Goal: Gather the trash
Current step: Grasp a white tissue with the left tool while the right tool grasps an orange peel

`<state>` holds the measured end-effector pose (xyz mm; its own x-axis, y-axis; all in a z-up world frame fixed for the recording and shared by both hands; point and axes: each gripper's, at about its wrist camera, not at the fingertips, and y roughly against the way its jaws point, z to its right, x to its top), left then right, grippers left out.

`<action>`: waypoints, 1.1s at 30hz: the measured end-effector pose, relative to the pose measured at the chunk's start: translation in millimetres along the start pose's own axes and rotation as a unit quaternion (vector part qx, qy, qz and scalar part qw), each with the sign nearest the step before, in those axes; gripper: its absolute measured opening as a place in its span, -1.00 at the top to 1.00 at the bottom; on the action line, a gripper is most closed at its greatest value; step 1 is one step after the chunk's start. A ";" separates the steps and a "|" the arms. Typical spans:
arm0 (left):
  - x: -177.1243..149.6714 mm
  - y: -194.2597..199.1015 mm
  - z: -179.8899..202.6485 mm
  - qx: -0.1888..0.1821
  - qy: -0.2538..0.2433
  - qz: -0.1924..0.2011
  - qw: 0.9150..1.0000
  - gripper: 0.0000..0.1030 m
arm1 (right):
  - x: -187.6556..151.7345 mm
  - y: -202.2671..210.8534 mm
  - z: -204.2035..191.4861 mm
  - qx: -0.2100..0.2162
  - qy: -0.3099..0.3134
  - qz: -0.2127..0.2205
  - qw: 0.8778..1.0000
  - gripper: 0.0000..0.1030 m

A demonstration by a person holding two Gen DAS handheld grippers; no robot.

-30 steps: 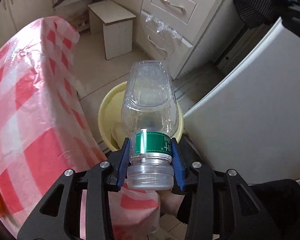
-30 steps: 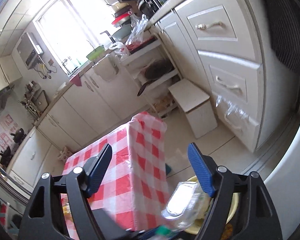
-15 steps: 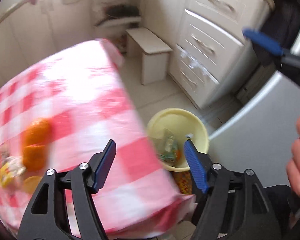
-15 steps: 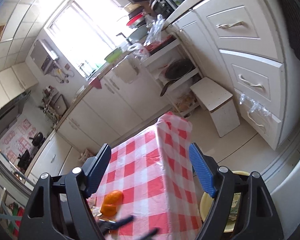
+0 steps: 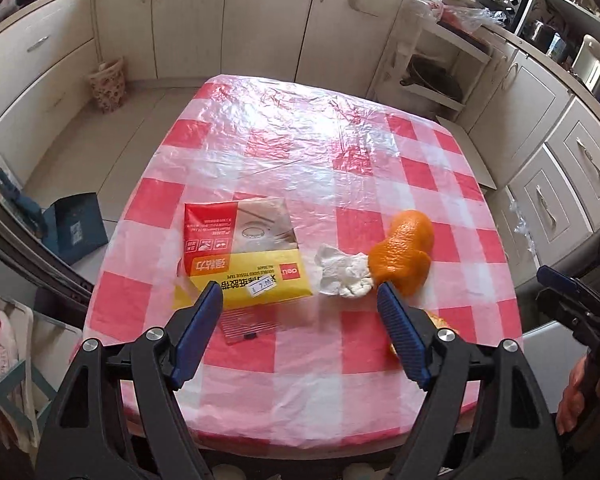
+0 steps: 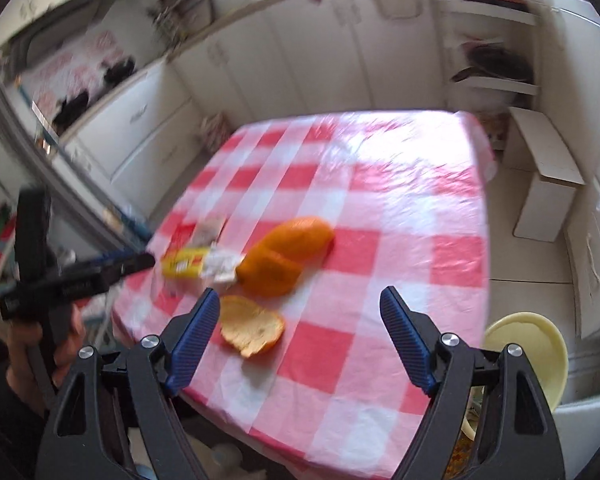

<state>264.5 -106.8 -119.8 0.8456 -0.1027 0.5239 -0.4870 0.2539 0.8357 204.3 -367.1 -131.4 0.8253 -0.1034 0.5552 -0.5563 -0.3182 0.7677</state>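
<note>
On the red-checked table (image 5: 300,152) lie a yellow and red tape package (image 5: 240,256), a crumpled white tissue (image 5: 342,276) and a large orange peel (image 5: 406,256). My left gripper (image 5: 299,294) hovers over the near edge, just short of the package and tissue; its jaws are opening with nothing between them. My right gripper (image 6: 300,297) is open and empty above a smaller peel piece (image 6: 252,330), with the large orange peel (image 6: 288,256) beyond it. The yellow bin (image 6: 532,352) stands on the floor at the table's right corner.
A white stool (image 6: 548,176) stands beyond the table on the right, with drawers and cabinets around. On the floor to the left are a blue box (image 5: 78,228) and a patterned basket (image 5: 108,84). A hand holds the other gripper at each view's edge.
The left gripper let go of the plastic bottle over the yellow bin and swung back over the table. The right gripper tilted down toward the tabletop and the peels.
</note>
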 end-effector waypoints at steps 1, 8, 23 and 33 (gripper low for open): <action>-2.5 -3.5 2.7 0.004 -0.015 -0.002 1.000 -0.47 | -1.4 -7.5 -5.4 -0.002 0.010 -0.010 1.000 -0.53; -8.1 -22.5 37.2 0.064 -0.165 0.007 0.984 -0.47 | -15.0 -60.4 -29.9 -0.019 0.043 -0.080 0.996 -0.53; 2.1 -92.4 79.2 0.035 -0.289 -0.058 0.955 0.02 | -20.9 -78.7 -18.9 -0.032 0.040 -0.087 0.995 0.83; -0.2 -72.6 70.1 0.008 -0.270 -0.060 0.961 0.64 | -17.8 -51.3 8.1 -0.013 0.000 -0.066 0.998 -0.08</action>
<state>284.3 -192.7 -169.0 0.6612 -0.6148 0.4299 -0.4008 0.1948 0.8952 218.9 -356.5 -183.2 0.8911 -0.0621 0.4496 -0.4459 -0.3037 0.8419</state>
